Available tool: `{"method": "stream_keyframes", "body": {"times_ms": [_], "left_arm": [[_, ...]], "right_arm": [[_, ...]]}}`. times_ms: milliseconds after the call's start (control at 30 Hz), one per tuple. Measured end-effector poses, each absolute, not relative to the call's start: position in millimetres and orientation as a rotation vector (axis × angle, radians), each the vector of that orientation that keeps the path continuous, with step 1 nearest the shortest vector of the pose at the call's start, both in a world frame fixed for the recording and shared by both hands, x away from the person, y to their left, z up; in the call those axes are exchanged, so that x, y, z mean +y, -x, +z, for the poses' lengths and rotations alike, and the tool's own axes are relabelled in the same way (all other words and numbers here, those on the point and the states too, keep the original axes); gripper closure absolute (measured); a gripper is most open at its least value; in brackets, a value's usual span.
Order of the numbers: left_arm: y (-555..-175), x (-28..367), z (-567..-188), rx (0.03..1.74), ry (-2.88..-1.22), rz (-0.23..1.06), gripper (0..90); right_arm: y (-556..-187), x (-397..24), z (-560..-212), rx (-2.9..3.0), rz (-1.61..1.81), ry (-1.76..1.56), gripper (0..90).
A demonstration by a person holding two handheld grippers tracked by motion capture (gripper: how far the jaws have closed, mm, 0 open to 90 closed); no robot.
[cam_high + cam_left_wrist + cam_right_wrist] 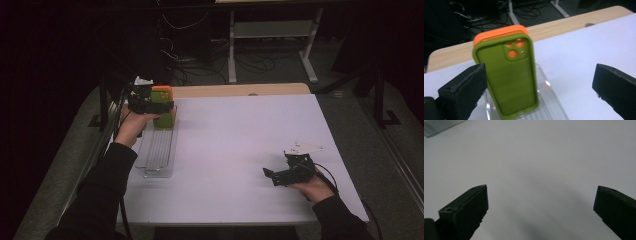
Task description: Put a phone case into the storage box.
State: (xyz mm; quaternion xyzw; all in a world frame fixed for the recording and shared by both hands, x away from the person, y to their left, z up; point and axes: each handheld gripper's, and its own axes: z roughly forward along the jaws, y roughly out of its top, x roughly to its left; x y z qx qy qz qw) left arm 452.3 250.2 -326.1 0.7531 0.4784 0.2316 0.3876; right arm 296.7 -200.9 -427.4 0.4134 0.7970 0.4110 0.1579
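A green phone case [510, 82] stands upright at the far end of a clear ribbed rack [159, 150], with an orange phone case [499, 32] right behind it. In the high view the green case [164, 107] and the orange one [161, 90] sit at the table's far left. My left gripper [539, 85] is open, jaws wide to either side of the green case without touching it; it shows in the high view too [150, 106]. My right gripper [272, 176] hovers open above bare white table [536, 170] at the near right, holding nothing.
The clear rack runs along the white table's left side, its near slots free [549, 107]; a rack corner [439, 126] shows at far left. A wooden strip [240, 90] borders the far edge. Cables and desk legs [232, 55] lie on the floor beyond.
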Motion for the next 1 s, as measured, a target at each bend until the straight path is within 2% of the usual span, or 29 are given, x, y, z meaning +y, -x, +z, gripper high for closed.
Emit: {"method": "stream_keyframes", "body": {"times_ms": [700,1000], "left_arm": [[-395.1,229.5,-331.0,0.907,-2.044,0.384,0.0],[-367.8,228.7,-341.9,0.828,-2.044,0.371,0.0]], "right_arm": [[-290.9,-201.9,-420.8,2.313,1.197,-1.133,0.0],[-290.2,-201.2,-419.5,2.319,1.202,-1.121,0.0]]}}
